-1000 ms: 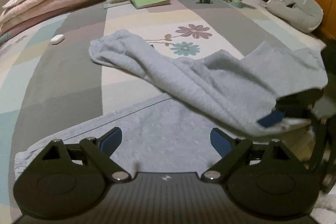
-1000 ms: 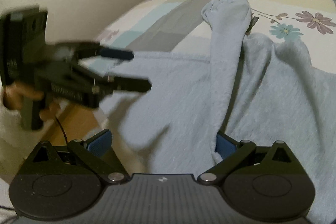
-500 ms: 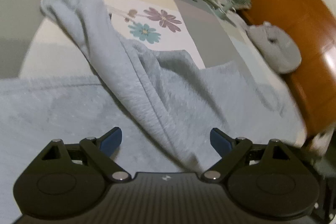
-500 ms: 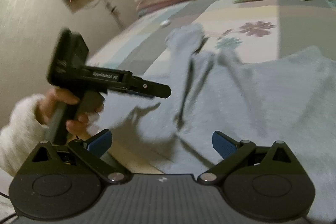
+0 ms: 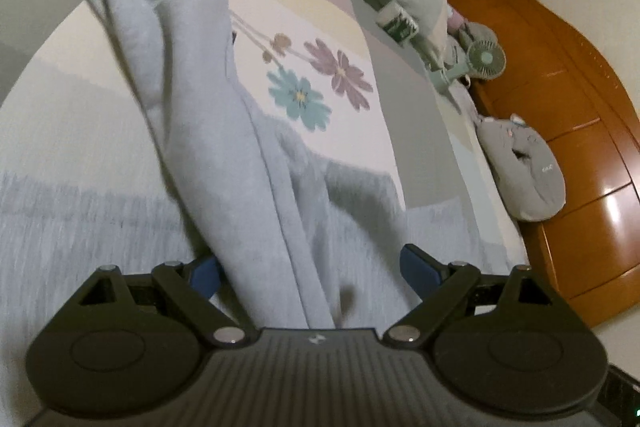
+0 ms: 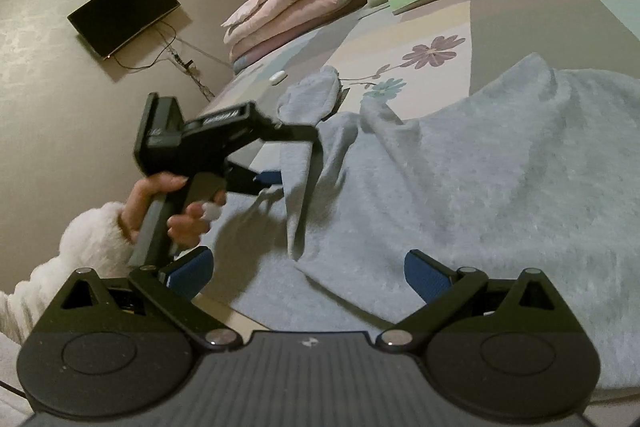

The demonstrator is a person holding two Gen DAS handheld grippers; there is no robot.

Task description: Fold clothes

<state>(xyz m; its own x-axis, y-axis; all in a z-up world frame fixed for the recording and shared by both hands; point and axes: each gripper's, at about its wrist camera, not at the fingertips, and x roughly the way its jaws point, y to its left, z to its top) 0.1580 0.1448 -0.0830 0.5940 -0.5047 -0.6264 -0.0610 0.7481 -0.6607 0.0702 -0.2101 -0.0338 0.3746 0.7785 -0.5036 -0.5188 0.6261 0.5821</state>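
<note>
A pale blue sweatshirt (image 6: 460,179) lies spread across the bed (image 6: 520,11), near its foot, with one long sleeve (image 5: 180,107) folded over the body and running up toward the flower print. The fold looks only just begun: the sleeve is laid across, but the body is still wide and rumpled.

The left hand-held gripper (image 5: 310,269) sits low over the sleeve with its jaws spread wide. The sleeve passes between the blue pads (image 5: 418,267), yet they do not press on it, so it holds nothing. Seen from the right wrist view, that left hand-held gripper is tipped downward, and the person's hand (image 6: 168,207) in a fluffy white sleeve (image 6: 76,251) is wrapped round its handle, its tips at the sleeve's near part.

The right hand-held gripper (image 6: 308,269) hovers over the near hem, also wide open and empty.

My guess is the next move calls for the left jaws to close on the sleeve, or on an edge beside it, while the right takes the hem, so the cloth can be lifted and laid over evenly without dragging.
</note>
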